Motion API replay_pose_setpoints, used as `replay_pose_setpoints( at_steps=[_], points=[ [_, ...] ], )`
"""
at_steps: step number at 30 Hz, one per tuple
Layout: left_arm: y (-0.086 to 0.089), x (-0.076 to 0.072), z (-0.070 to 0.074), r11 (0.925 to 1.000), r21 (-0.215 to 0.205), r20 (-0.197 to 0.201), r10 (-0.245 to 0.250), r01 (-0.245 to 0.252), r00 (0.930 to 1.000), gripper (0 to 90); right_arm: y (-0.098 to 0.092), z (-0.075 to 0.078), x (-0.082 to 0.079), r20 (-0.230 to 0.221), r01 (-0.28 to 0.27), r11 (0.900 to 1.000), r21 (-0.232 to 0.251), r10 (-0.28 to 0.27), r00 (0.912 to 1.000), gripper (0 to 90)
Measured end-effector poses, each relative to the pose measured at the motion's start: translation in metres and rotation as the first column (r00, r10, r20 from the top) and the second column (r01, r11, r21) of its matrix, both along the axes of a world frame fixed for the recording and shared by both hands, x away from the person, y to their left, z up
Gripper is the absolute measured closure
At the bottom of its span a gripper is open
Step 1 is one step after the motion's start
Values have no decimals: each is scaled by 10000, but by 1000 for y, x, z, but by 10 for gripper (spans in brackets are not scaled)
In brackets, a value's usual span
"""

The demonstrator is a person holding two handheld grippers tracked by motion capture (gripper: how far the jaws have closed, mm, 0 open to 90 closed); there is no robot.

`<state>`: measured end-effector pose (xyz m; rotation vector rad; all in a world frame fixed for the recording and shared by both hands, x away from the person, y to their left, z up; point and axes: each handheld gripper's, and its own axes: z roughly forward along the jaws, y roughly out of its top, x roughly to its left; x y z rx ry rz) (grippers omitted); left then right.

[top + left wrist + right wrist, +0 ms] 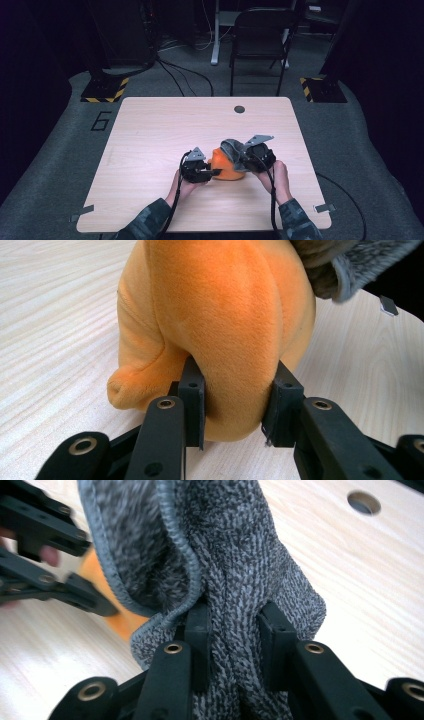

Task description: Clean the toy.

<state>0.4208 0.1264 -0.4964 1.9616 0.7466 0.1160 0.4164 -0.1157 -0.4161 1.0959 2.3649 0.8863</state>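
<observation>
so nearest the camera in the high view you've got two camo sleeves coming up over the near edge of the light wood table (150,130), each hand wrapped around a black gripper. everything is placed off the orange plush toy (226,167), which sits on the table a bit toward the near side and right of the middle.

the left gripper (207,172) is right up against the plush's left side. in the left gripper view its jaws are partly closed and pressed into a fat bulge of the orange plush (220,325), the fur dented where the pads bite, so it's got a proper hold. a little stubby limb of the plush sticks out to one side of the jaws, resting on the wood.

the right gripper (246,161) is on the plush's right side, touching the grey knitted hat (232,150) that's draped over the top right of the plush. in the right gripper view its jaws are squeezed nearly together on a bunched fold of the grey knit (235,580), with the fuzzy lining and stitched rim showing open next to the pinch. how far the plush goes inside the hat i can't tell, it just looks like it's sitting over the top corner.

beyond the plush, toward the table's far edge, there's a round cable hole (239,109). past the table is grey carpet with a black folding chair (262,35), cables on the floor and two stand bases with yellow-black hazard stripes (104,90).
</observation>
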Motion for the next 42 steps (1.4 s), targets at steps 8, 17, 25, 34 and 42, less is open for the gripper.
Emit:
replay_pose_setpoints(
  at_steps=[8,17,25,34,42],
  points=[
    [0,0,0,10000,-26,-49,-9,9,10000,672,-23,-18,16,-574,800,9966,-187,-809,9951,709],
    [-1,-1,0,10000,-4,-19,11,-11,10000,672,-38,-45,30,-1231,1356,9897,-466,-1404,9824,708],
    [0,0,0,10000,-52,-49,-10,10,10000,672,-37,-69,37,-1971,1461,9832,-1096,-1655,9663,705],
    [1,0,-1,9999,-142,-81,78,-79,9999,672,-47,-49,34,-1466,1605,9830,-888,-1723,9741,710],
    [1,0,0,9999,-129,-82,69,-70,9999,672,-33,18,3,-15,927,9922,830,-929,9957,711]
  ],
)
